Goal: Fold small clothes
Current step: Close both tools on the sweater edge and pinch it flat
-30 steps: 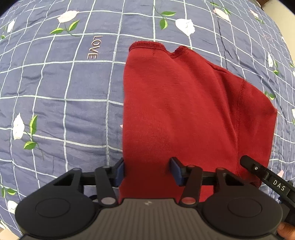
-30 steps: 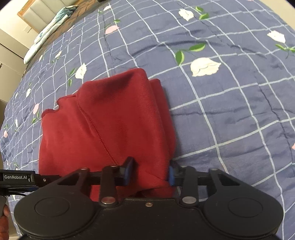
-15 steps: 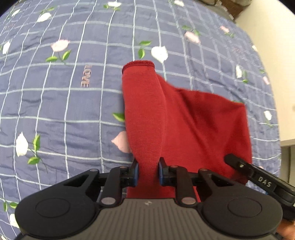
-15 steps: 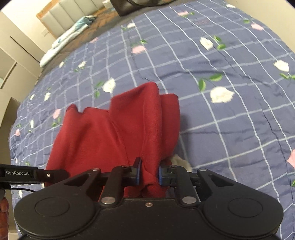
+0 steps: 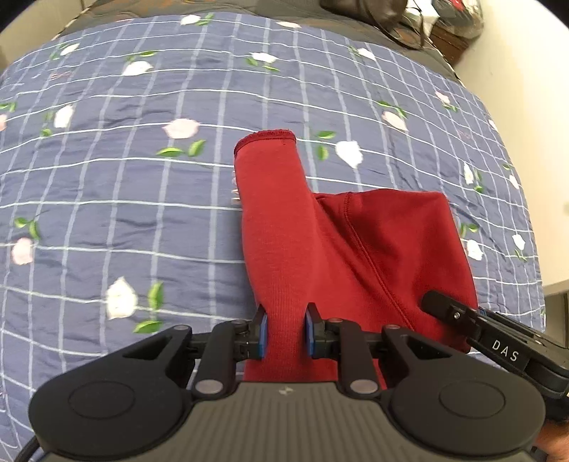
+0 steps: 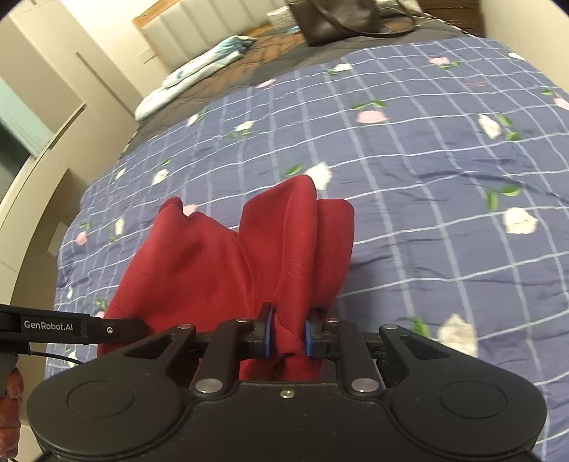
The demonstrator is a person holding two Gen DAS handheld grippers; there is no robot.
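The left tool (image 5: 284, 332) and right tool (image 6: 287, 332) each clamp the red garment (image 5: 355, 248), which drapes ahead over the bed (image 5: 142, 213).

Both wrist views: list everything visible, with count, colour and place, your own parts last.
red garment: one, dark red, lifted over the quilt, pinched at two spots.
quilt: one, blue with white grid and flowers, covering the bed.
bag: one, dark, at the far end of the bed.
folded bedding: one pile, white and teal, far left on the bed.
headboard: one, beige, padded, behind the bed.
left gripper: black, shut on the garment.
right gripper: black, shut on the garment.
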